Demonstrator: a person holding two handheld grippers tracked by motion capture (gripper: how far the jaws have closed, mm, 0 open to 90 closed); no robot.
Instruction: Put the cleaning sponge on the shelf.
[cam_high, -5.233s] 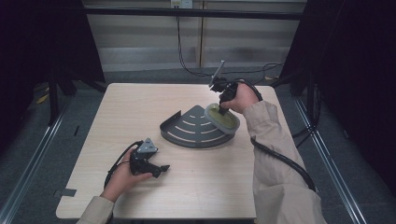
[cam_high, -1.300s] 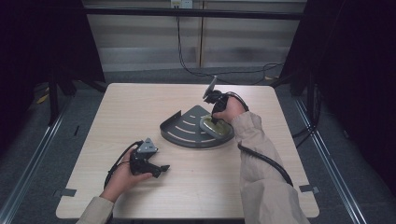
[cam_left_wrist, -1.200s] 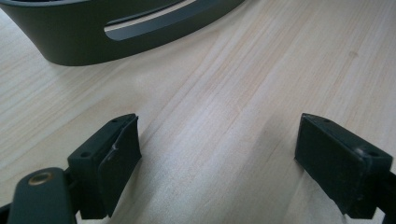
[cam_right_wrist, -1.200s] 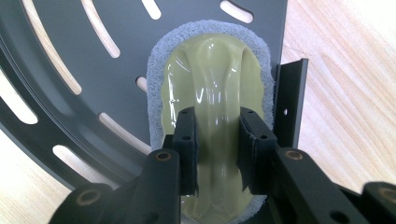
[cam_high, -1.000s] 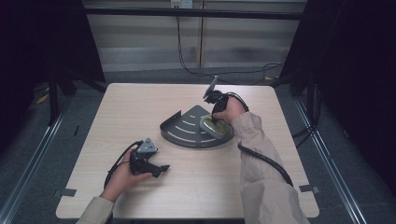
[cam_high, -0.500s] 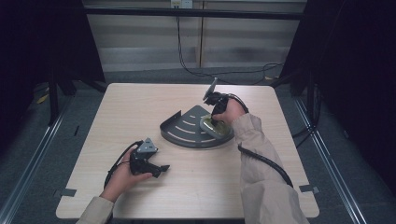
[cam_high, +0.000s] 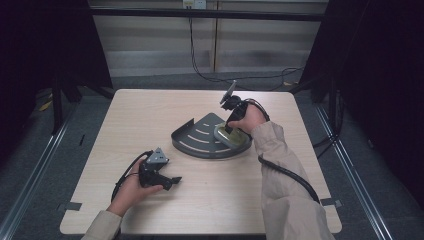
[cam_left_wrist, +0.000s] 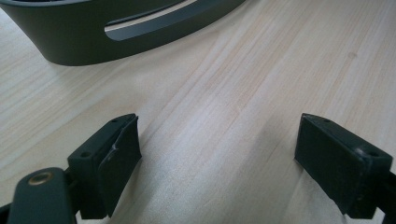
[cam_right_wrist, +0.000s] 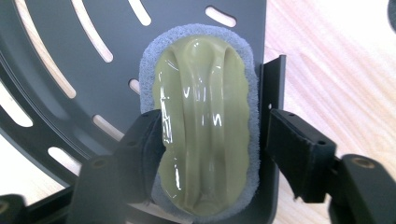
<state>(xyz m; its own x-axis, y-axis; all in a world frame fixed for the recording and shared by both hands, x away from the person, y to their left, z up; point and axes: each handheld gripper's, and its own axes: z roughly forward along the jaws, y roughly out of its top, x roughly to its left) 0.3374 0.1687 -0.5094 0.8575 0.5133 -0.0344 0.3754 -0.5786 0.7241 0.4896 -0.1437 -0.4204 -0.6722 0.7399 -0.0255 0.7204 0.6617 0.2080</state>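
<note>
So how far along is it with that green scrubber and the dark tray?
Done: the green scrubber lies in the grey slotted tray. In hand: the right tongs have just been opening around it, one pad clearly apart. Left: lifting those tongs away. The left tongs rest open on the table.

A pale wooden tabletop (cam_high: 150, 120) stands on a grey floor (cam_high: 45, 145). Black cables (cam_high: 200, 70) hang down the back wall (cam_high: 150, 45).

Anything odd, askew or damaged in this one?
Nothing stands out. The olive-green scrubber with its grey sponge base lies flat inside the dark grey slotted corner shelf. The right gripper, jaws just opening, straddles it without pressing.
</note>
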